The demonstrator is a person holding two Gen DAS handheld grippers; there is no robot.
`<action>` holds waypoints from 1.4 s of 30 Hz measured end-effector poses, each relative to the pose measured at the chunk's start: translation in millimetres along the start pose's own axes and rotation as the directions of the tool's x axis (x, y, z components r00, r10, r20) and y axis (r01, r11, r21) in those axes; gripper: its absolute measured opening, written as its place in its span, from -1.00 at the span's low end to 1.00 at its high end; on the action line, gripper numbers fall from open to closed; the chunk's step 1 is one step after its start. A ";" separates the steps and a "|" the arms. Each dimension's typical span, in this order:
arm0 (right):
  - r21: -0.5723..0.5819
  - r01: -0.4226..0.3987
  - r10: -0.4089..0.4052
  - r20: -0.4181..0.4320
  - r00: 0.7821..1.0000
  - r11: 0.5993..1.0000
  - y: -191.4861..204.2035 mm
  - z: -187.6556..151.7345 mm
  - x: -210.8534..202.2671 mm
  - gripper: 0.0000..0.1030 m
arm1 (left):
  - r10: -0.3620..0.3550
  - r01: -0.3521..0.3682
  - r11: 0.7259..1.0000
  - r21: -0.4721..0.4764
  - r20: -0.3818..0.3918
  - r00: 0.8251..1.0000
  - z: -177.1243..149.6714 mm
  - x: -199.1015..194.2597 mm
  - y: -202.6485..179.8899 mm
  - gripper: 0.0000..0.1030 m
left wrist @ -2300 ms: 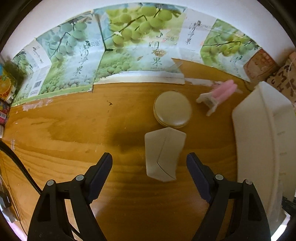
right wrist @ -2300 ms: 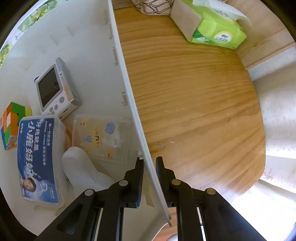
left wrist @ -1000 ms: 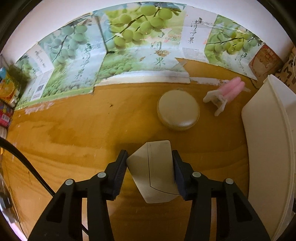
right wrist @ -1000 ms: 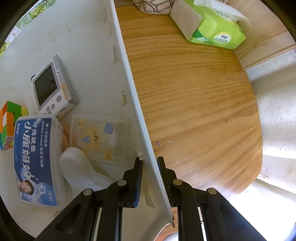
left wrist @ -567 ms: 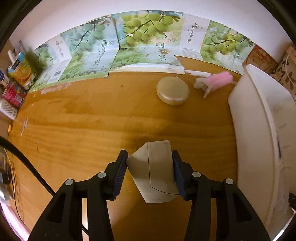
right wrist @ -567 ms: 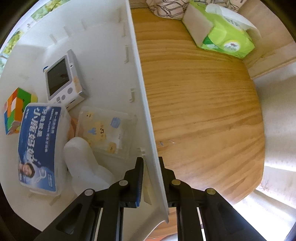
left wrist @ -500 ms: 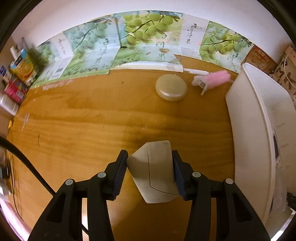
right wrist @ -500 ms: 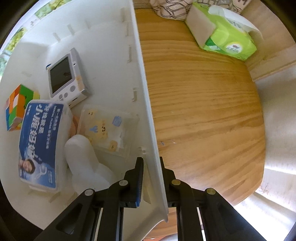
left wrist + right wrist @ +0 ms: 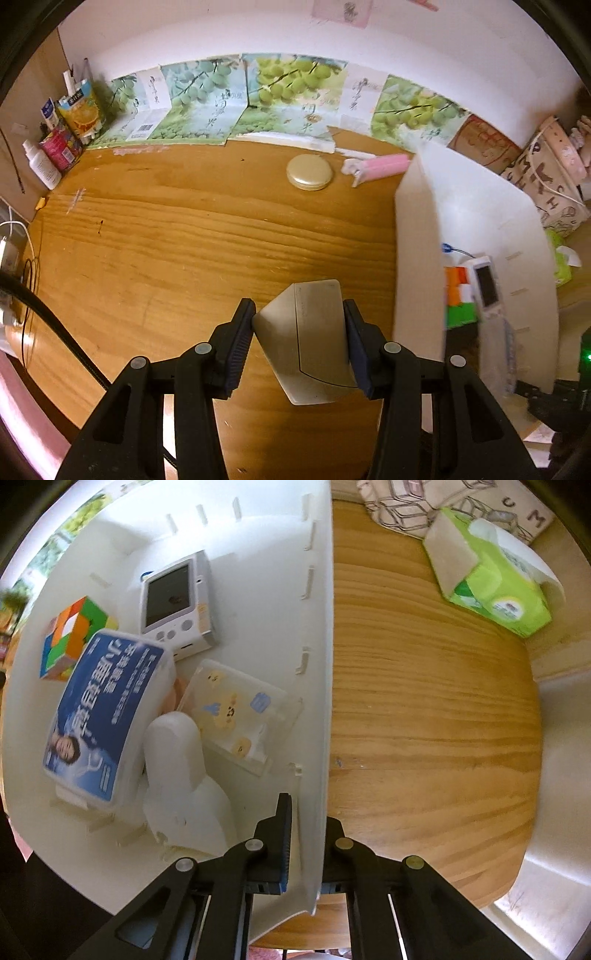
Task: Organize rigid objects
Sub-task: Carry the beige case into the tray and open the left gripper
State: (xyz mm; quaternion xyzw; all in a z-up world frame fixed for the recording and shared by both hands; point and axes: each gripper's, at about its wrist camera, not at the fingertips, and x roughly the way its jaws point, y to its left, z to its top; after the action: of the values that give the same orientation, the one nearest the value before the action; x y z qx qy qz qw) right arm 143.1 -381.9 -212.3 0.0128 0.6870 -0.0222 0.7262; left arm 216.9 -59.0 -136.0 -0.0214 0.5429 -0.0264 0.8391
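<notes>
My left gripper (image 9: 299, 332) is shut on a flat beige case (image 9: 310, 339) and holds it above the wooden table, left of the white bin (image 9: 417, 266). A round beige compact (image 9: 309, 177) and a pink brush (image 9: 380, 170) lie on the table at the back. My right gripper (image 9: 308, 830) is shut on the right wall of the white bin (image 9: 325, 664). In the bin lie a colour cube (image 9: 70, 638), a white handheld device (image 9: 173, 605), a blue-labelled box (image 9: 107, 716), a clear card case (image 9: 236, 716) and a white bottle (image 9: 181, 775).
Grape-print cardboard (image 9: 258, 103) lines the back wall. Bottles and cartons (image 9: 62, 129) stand at the back left. Cables (image 9: 14, 258) lie at the left edge. A green tissue pack (image 9: 491, 572) sits on the table right of the bin, with a patterned bag (image 9: 546, 184) behind.
My left gripper closed on the beige case, lifted it and pulled back, moving higher and toward the bin. My right gripper kept its hold on the bin wall, and the bin tilted.
</notes>
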 end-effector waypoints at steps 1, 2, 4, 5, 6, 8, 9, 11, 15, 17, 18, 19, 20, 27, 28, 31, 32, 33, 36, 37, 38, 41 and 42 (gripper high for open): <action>-0.012 -0.006 0.006 0.000 1.000 1.000 0.5 -3.5 -0.7 -0.86 | -0.006 0.006 1.000 -0.001 0.005 1.000 -2.7 -5.2 -3.8 -0.02; -0.025 -0.010 0.010 0.000 1.000 1.000 0.4 -7.4 -1.5 -0.86 | -0.011 0.011 1.000 0.000 0.010 1.000 -5.1 -10.0 -7.9 -0.02; -0.058 -0.015 0.015 0.000 1.000 0.998 2.7 -14.2 -2.7 -0.86 | -0.023 0.023 1.000 0.005 0.027 0.999 -10.7 -19.2 -17.7 -0.02; -0.070 -0.017 0.017 0.000 1.000 0.997 3.5 -17.3 -3.2 -0.87 | -0.029 0.029 1.000 0.011 0.034 0.999 -12.5 -23.1 -23.5 -0.02; -0.074 -0.027 0.027 0.005 1.000 0.997 4.1 -21.7 -4.8 -0.87 | -0.034 0.033 0.999 0.017 0.043 0.999 -14.4 -27.0 -30.1 -0.02; -0.085 -0.045 0.046 0.008 0.999 0.995 2.2 -30.9 -7.5 -0.89 | -0.046 0.045 0.999 0.029 0.055 0.997 -17.0 -32.7 -40.7 -0.02; -0.093 -0.050 0.051 0.013 0.999 0.994 1.6 -33.6 -8.8 -0.90 | -0.053 0.051 0.998 0.034 0.061 0.997 -18.7 -35.4 -46.1 -0.02; -0.119 -0.060 0.063 0.023 0.998 0.991 -1.2 -36.4 -10.5 -0.90 | -0.067 0.064 0.997 0.050 0.069 0.995 -23.1 -40.4 -58.2 -0.02; -0.147 -0.086 0.091 0.029 0.995 0.985 -2.8 -47.8 -13.7 -0.87 | -0.087 0.080 0.993 0.082 0.080 0.993 -32.5 -47.2 -82.0 -0.02; -0.156 -0.095 0.101 0.030 0.994 0.983 -11.6 -39.8 -17.0 -0.86 | -0.100 0.092 0.991 0.097 0.078 0.992 -37.6 -48.4 -94.5 -0.02; -0.162 -0.102 0.109 0.032 0.994 0.981 -16.1 -37.2 -17.0 -0.85 | -0.107 0.099 0.989 0.107 0.076 0.991 -40.4 -49.0 -101.4 -0.02; -0.168 -0.110 0.117 0.033 0.993 0.980 -18.0 -39.1 -17.6 -0.84 | -0.113 0.104 0.988 0.114 0.074 0.991 -43.0 -49.3 -106.9 -0.01; -0.174 -0.115 0.123 0.034 0.992 0.978 -21.8 -38.5 -18.0 -0.84 | -0.121 0.111 0.986 0.124 0.071 0.990 -45.0 -49.5 -112.8 -0.01; -0.222 -0.138 0.150 0.035 0.988 0.965 -37.3 -41.1 -21.0 -0.81 | -0.149 0.137 0.973 0.186 0.051 0.988 -56.3 -48.4 -150.1 -0.01; -0.228 -0.141 0.153 0.035 0.988 0.963 -46.3 -33.0 -27.3 -0.81 | -0.151 0.139 0.971 0.193 0.050 0.987 -57.1 -48.3 -154.1 -0.01; -0.237 -0.145 0.158 0.036 0.987 0.961 -52.2 -29.8 -28.1 -0.81 | -0.158 0.143 0.966 0.217 0.051 0.986 -58.3 -48.8 -165.7 0.00; -0.238 -0.146 0.159 0.036 0.987 0.960 -53.1 -25.6 -27.9 -0.81 | -0.160 0.145 0.964 0.223 0.052 0.986 -58.1 -49.1 -167.9 0.00; -0.240 -0.147 0.160 0.036 0.987 0.960 -52.1 -20.8 -29.5 -0.81 | -0.161 0.145 0.963 0.227 0.053 0.986 -58.6 -49.5 -169.4 0.03; -0.242 -0.149 0.162 0.037 0.986 0.959 -56.3 -16.8 -29.3 -0.81 | -0.158 0.137 0.962 0.235 0.074 0.985 -57.4 -52.5 -172.5 0.31; -0.239 -0.150 0.163 0.038 0.986 0.959 -59.1 -17.4 -31.7 -0.81 | -0.158 0.135 0.963 0.235 0.081 0.984 -56.9 -53.7 -172.0 0.37; -0.238 -0.150 0.164 0.038 0.986 0.960 -61.1 -16.8 -32.4 -0.80 | -0.157 0.133 0.963 0.235 0.086 0.984 -56.5 -54.3 -171.7 0.38; -0.227 -0.151 0.164 0.039 0.986 0.962 -61.0 -12.9 -31.0 -0.81 | -0.153 0.129 0.964 0.235 0.091 0.984 -54.6 -54.6 -168.9 0.39; -0.224 -0.151 0.163 0.039 0.986 0.963 -62.2 -12.6 -31.6 -0.81 | -0.150 0.126 0.964 0.233 0.091 0.984 -53.8 -54.2 -166.5 0.39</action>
State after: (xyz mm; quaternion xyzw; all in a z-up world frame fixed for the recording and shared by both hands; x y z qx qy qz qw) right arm 125.6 -442.9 -180.7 -0.0140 0.6610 0.1115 0.7420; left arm 142.1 -221.9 -98.0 0.0353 0.4873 -0.1453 0.8603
